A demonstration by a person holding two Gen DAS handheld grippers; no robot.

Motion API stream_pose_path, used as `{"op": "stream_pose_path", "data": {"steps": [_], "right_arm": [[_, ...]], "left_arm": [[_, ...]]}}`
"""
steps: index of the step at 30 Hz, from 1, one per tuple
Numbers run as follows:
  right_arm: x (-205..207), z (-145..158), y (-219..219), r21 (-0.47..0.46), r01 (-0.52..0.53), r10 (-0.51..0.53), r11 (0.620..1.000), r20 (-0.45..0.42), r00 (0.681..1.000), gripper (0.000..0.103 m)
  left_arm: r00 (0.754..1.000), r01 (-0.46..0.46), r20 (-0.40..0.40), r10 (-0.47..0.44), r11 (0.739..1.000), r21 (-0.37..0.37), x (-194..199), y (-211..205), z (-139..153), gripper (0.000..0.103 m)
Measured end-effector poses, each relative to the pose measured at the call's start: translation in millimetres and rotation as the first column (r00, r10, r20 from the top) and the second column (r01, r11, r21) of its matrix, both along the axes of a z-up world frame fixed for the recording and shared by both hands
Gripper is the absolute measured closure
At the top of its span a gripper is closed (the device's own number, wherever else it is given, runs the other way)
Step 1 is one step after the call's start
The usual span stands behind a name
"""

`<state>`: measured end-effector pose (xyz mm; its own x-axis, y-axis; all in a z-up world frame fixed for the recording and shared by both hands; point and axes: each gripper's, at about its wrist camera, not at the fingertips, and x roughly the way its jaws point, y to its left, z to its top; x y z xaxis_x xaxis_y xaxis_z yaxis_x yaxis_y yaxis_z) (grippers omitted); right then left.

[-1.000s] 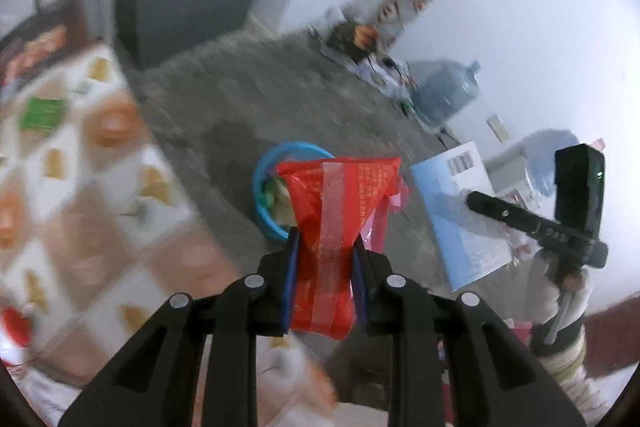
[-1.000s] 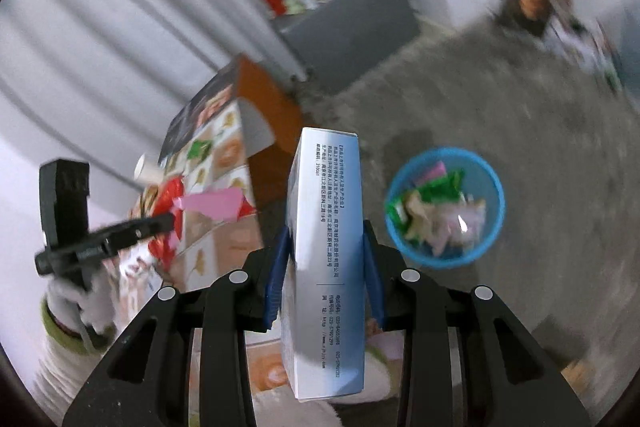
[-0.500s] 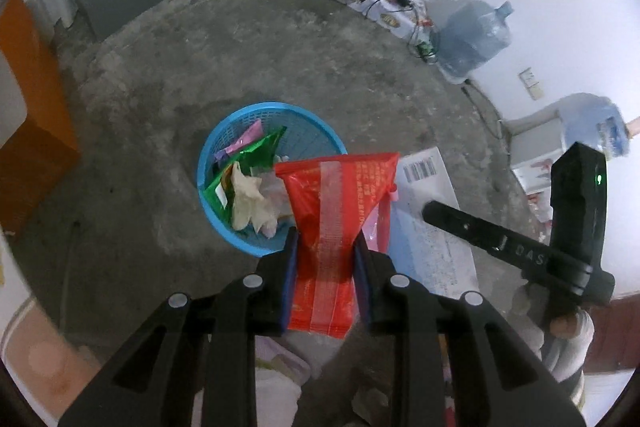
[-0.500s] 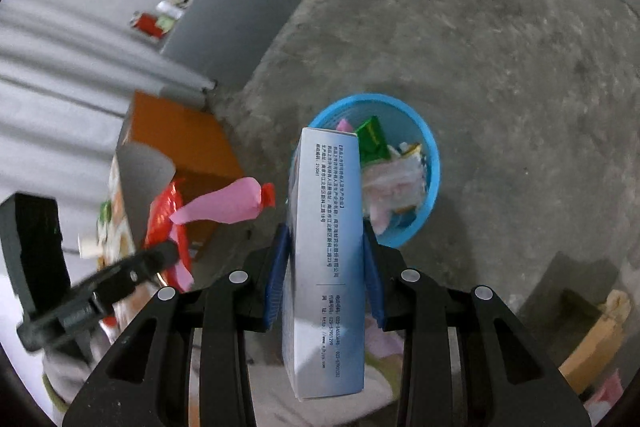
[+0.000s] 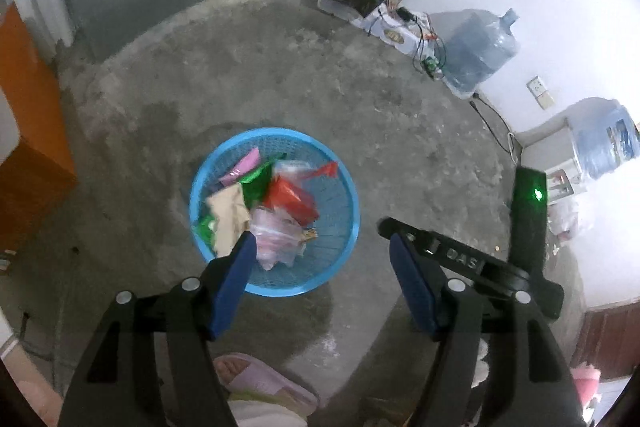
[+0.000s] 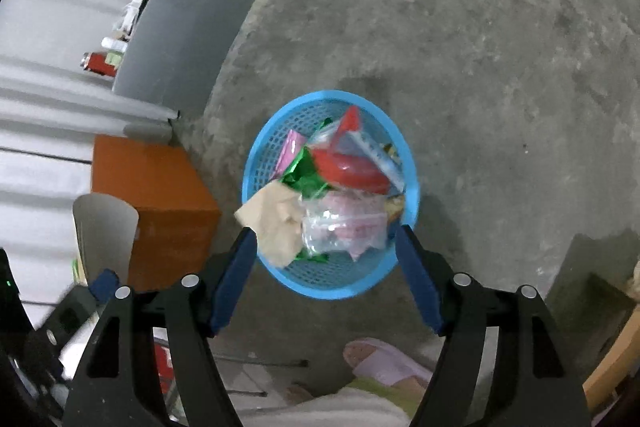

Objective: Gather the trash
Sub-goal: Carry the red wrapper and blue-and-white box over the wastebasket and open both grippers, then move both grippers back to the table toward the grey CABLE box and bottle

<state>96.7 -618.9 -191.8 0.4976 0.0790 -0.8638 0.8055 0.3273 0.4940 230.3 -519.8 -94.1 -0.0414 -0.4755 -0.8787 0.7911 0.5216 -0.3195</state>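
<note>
Orange cabinet (image 5: 28,131): at far left of the left wrist view, it stands on the concrete floor (image 5: 360,99), well apart from our work.

Left gripper (image 5: 322,281): we hold it pointing steeply down above the near rim of the basket; its jaws are opening and nothing is between them.

Blue basket (image 5: 344,187): it sits on the floor just ahead of a pink slipper (image 5: 264,383), and the trash lies in it: a red packet (image 5: 292,201), green foil wrappers, a pink sachet, a clear bag and a tan crumpled paper (image 5: 228,215).

Right gripper (image 6: 324,281): we hold it over the same basket; its jaws are opening too, with nothing between them.

Water jugs (image 5: 478,53): against the white wall at right, clear of us.

Step in hand: in our judgement the drop is made and both hands are free for the next pick.

Risk, the paper: in the right wrist view the tan paper hangs over the left rim; a brush from a rising jaw could tip it onto the floor.

Risk, the grippers: they hang near each other over one small basket, so pulling both away together could knock them.

Risk, the basket: it looks light and heaped; a nudge from the slipper could spill it.
</note>
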Motion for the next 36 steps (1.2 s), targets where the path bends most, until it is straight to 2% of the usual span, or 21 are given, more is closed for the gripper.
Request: {"op": "stream_pose_path", "data": {"steps": [5,7,9,11,14,17,21,24,26,28,30,31,34,36], "right_arm": [[-25,30,20,-0.098,-0.015,0.018,0.995,0.028,0.999,0.034],[-32,43,33,-0.158,-0.032,0.037,0.987,0.030,0.999,0.029],[-41,57,49,-0.214,-0.041,0.050,0.976,0.035,0.998,0.023],[-50,69,70,-0.234,-0.051,0.073,0.971,0.087,0.994,0.017],[-53,87,104,-0.252,-0.100,0.137,0.963,0.136,0.981,0.012],[-45,113,143,-0.319,-0.164,0.223,0.934,0.157,0.962,0.008],[-26,149,189,-0.394,-0.238,0.333,0.888,0.194,0.923,0.008],[-12,167,219,-0.409,-0.292,0.409,0.865,0.235,0.882,0.008],[7,176,245,-0.398,-0.355,0.475,0.846,0.258,0.841,0.008],[26,179,271,-0.375,-0.430,0.541,0.821,0.270,0.797,0.008],[41,182,301,-0.349,-0.500,0.597,0.792,0.275,0.753,0.008],[51,182,316,-0.340,-0.539,0.629,0.770,0.270,0.729,0.008],[73,179,353,-0.308,-0.626,0.696,0.717,0.255,0.672,0.008],[87,176,377,-0.288,-0.675,0.734,0.679,0.239,0.636,0.008]], "left_arm": [[0.998,-0.049,-0.035,0.046,0.995,-0.091,-2,43,33,0.036],[0.997,-0.067,-0.042,0.061,0.987,-0.146,-7,68,49,0.036],[0.996,-0.092,-0.040,0.085,0.971,-0.220,-16,106,68,0.036],[0.994,-0.108,-0.024,0.105,0.958,-0.265,-23,141,81,0.036],[0.986,-0.158,0.003,0.168,0.934,-0.319,-34,207,96,0.034],[0.968,-0.225,0.022,0.249,0.904,-0.364,-44,278,107,0.032],[0.908,-0.330,0.103,0.405,0.846,-0.420,-55,381,124,0.029],[0.812,-0.464,0.140,0.566,0.772,-0.434,-51,468,128,0.027],[0.746,-0.544,0.153,0.648,0.726,-0.421,-45,512,123,0.027],[0.678,-0.630,0.129,0.724,0.662,-0.406,-38,559,112,0.027],[0.630,-0.690,0.084,0.772,0.606,-0.397,-34,593,98,0.027],[0.615,-0.709,0.065,0.786,0.586,-0.392,-31,605,92,0.027],[0.593,-0.744,0.020,0.805,0.557,-0.369,-27,627,73,0.027],[0.594,-0.752,-0.007,0.804,0.552,-0.361,-21,634,62,0.027]]}}
